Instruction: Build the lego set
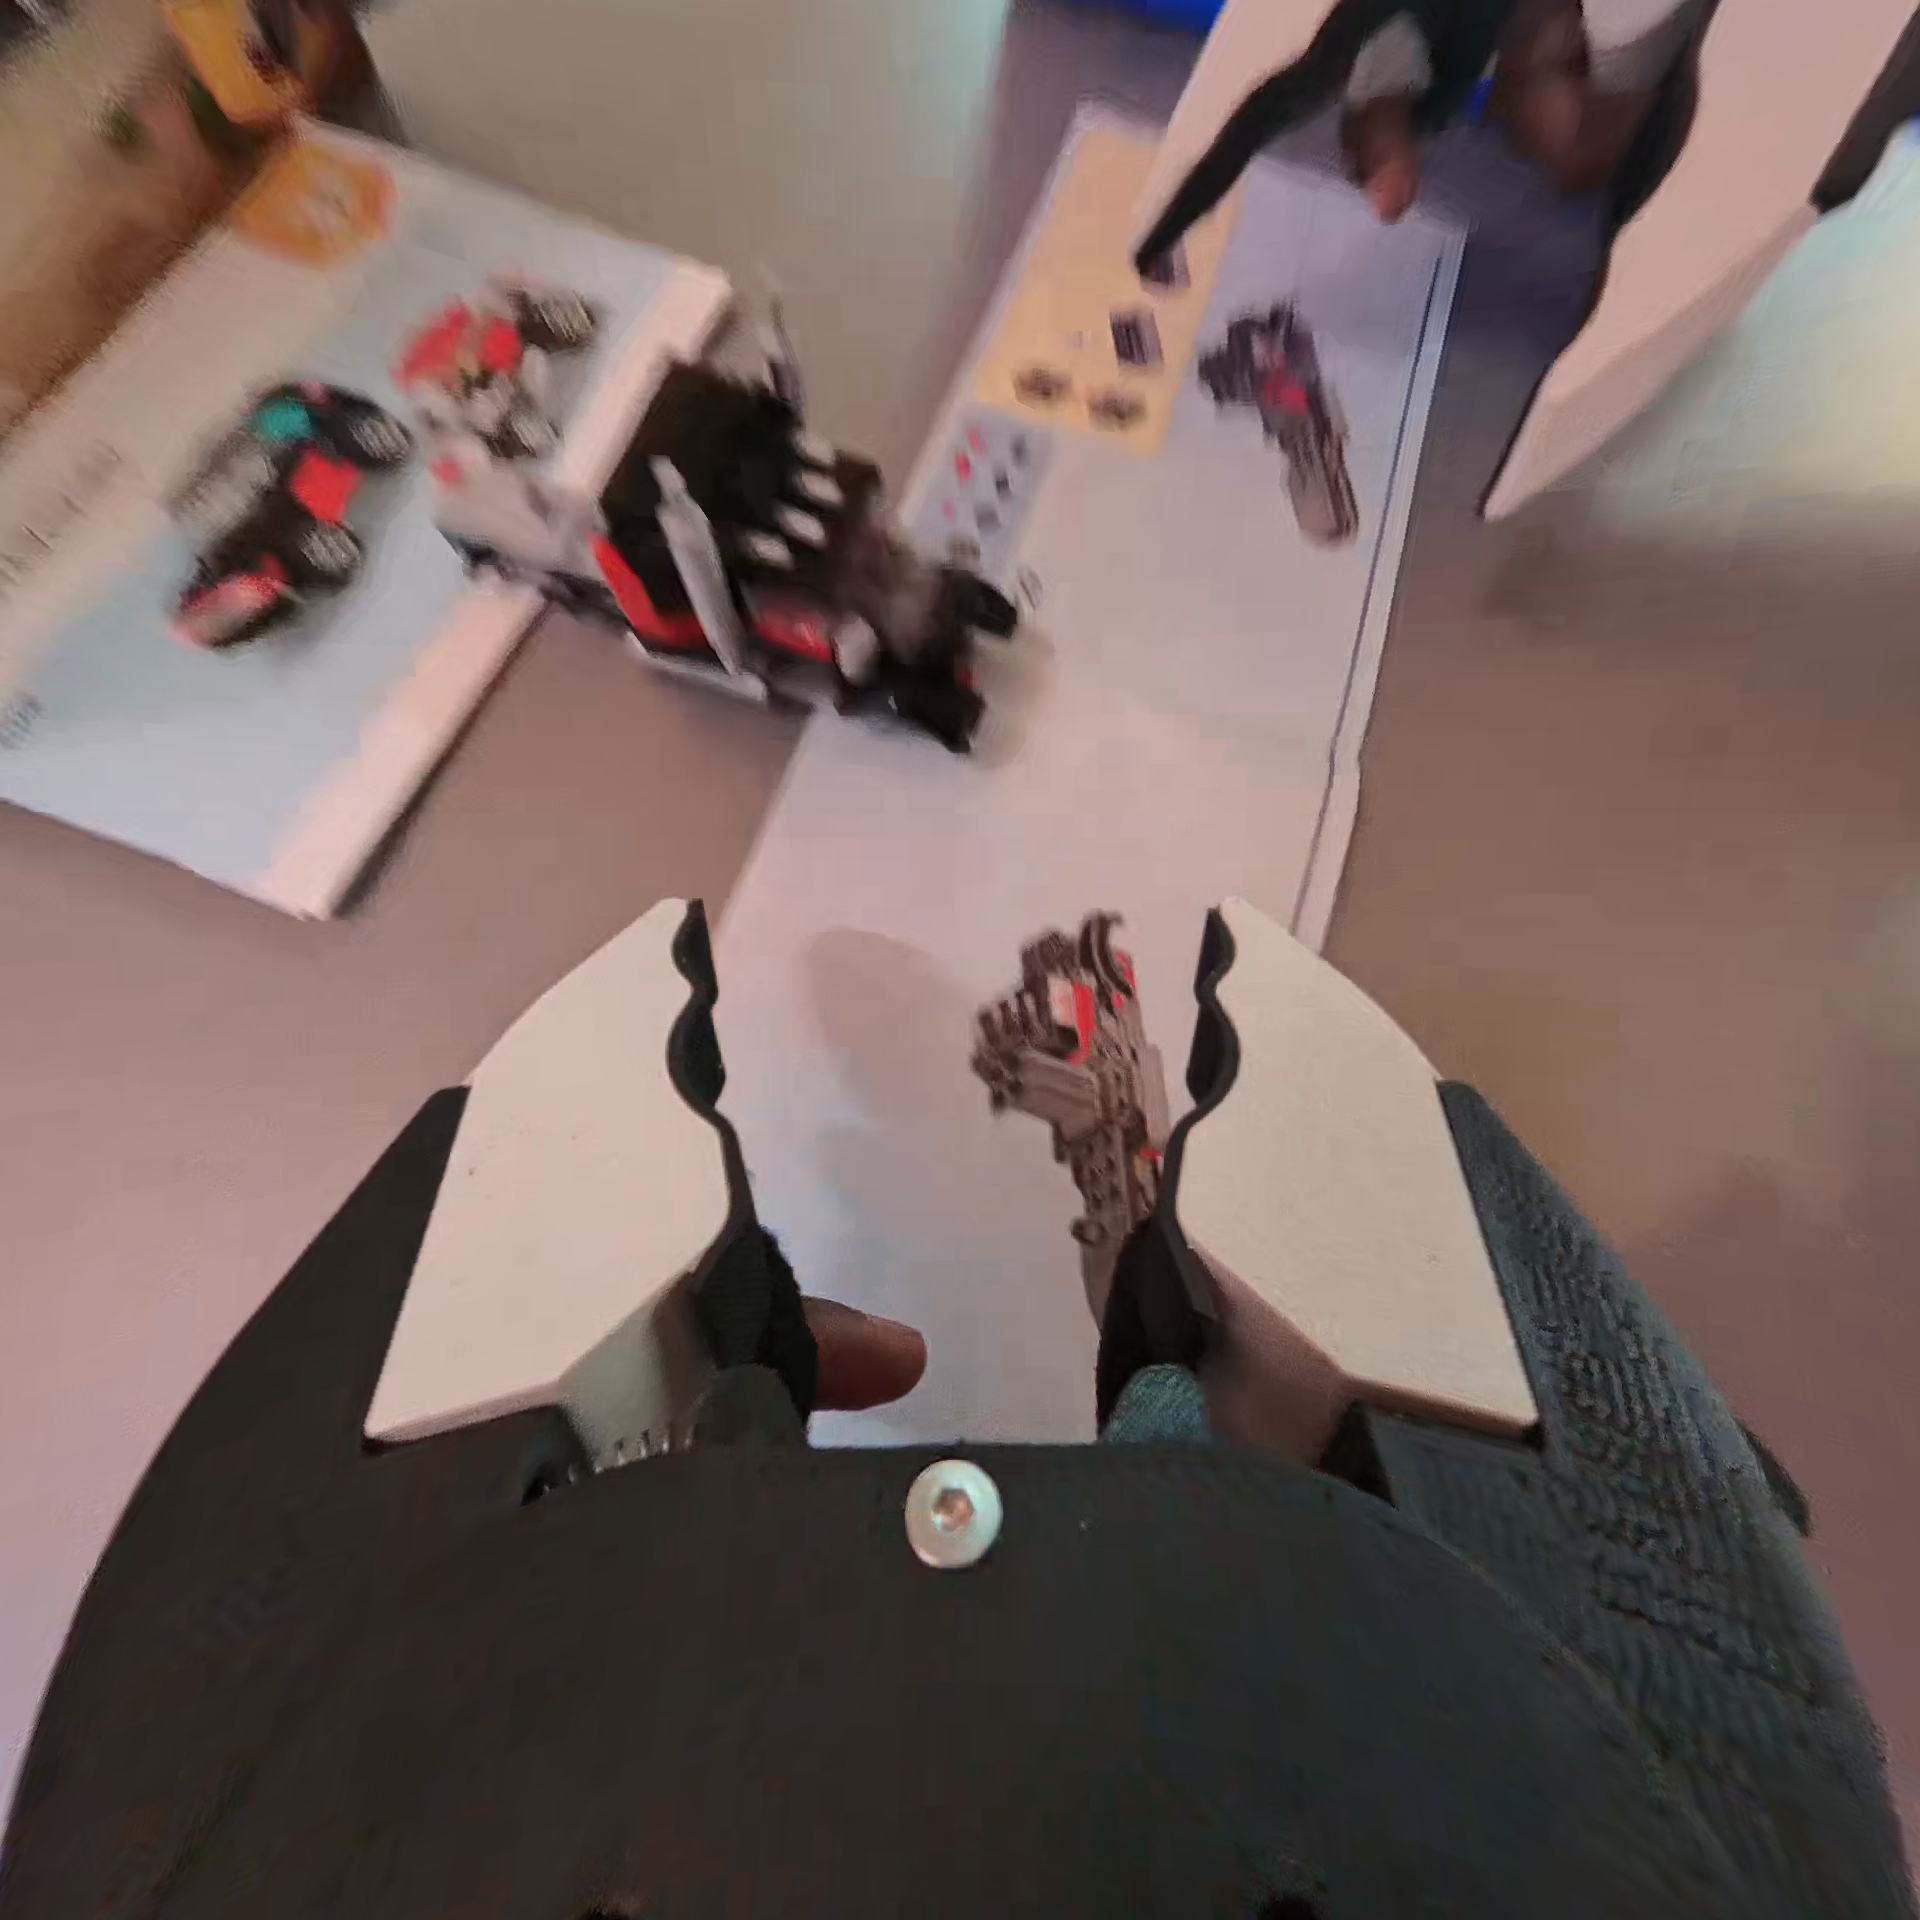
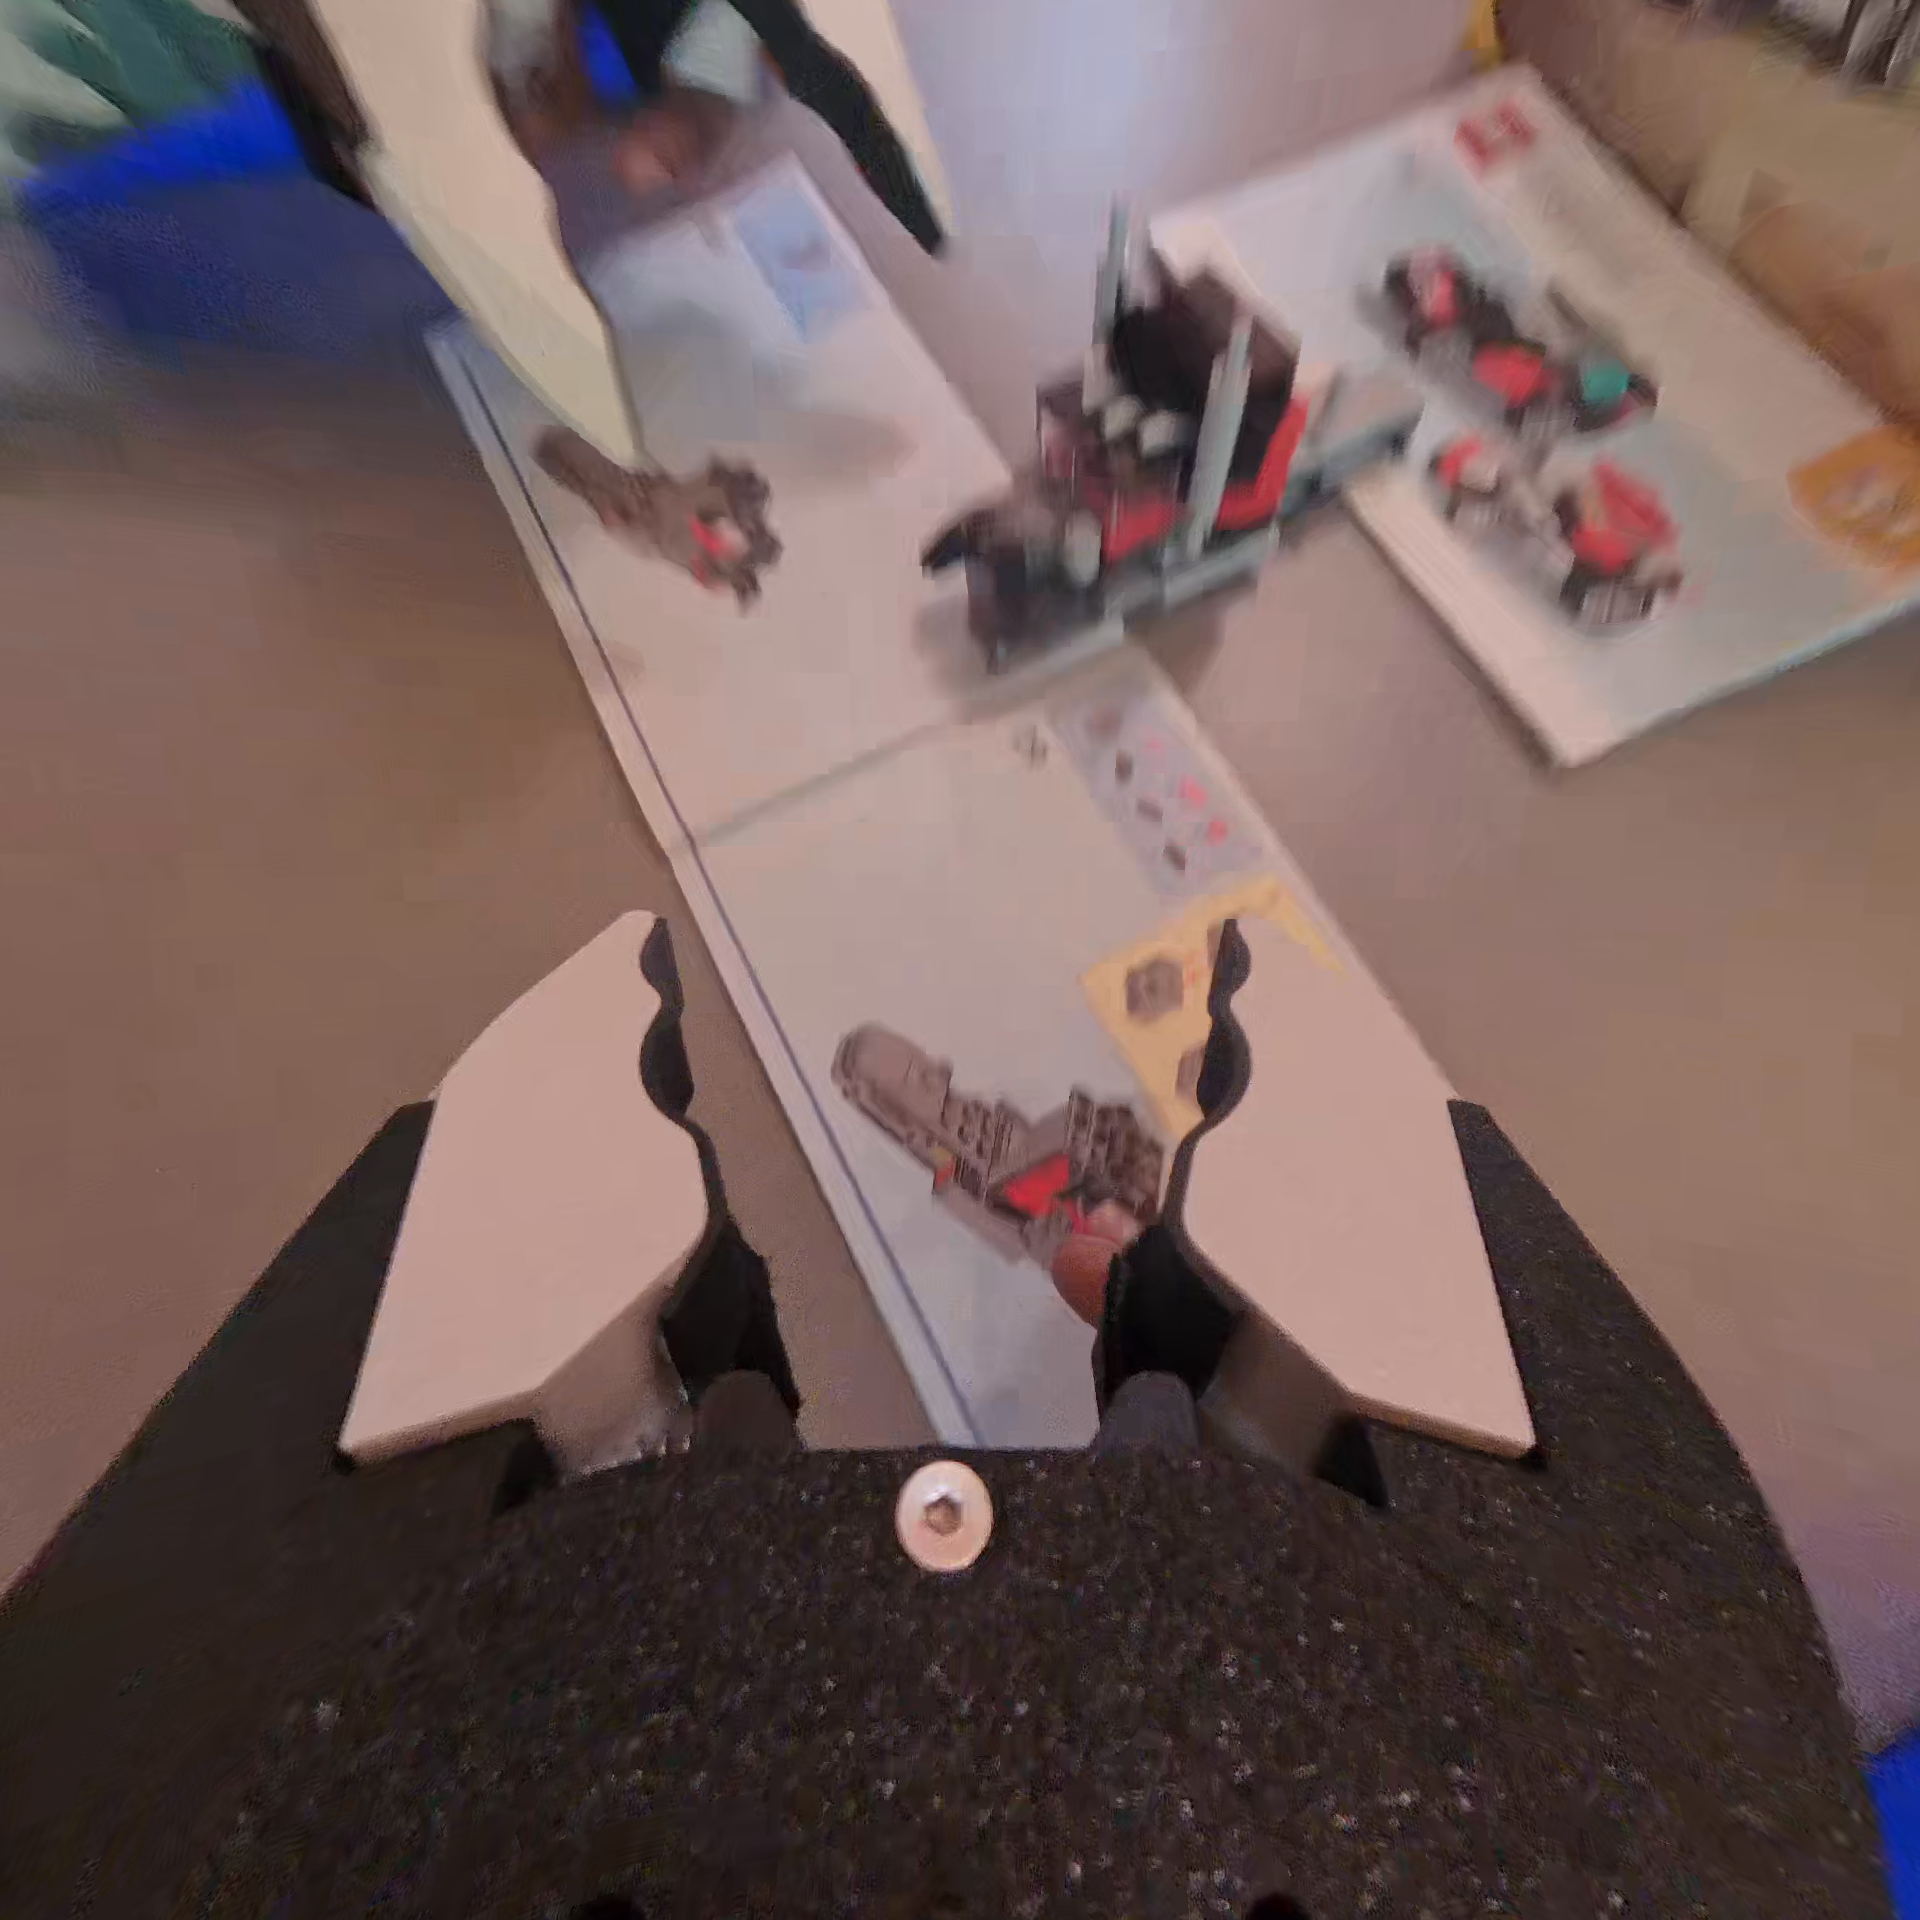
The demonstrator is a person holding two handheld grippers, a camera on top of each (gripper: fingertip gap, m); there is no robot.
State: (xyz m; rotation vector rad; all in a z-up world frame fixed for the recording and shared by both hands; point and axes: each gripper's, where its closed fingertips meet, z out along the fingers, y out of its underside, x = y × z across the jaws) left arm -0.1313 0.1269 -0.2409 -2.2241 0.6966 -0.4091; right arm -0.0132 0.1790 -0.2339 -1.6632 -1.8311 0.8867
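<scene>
Hovering over an open instruction booklet (image 1: 1039, 810), both grippers (image 1: 956, 935) (image 2: 940, 956) spread, print blurred, perhaps unreadable

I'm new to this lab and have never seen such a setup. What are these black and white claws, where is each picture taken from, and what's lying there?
There is no robot here: a person holds a two-finger gripper in each hand, and each carries a camera looking along its fingers. One picture is from the left gripper, the other from the right gripper; each also shows the other gripper farther off.

Both stand open and hold nothing. Below lies an open instruction booklet on a brownish surface. On its page rests a small grey and red brick assembly, beside the left gripper's right finger. Farther off stand a larger black and red brick model and its box.
</scene>
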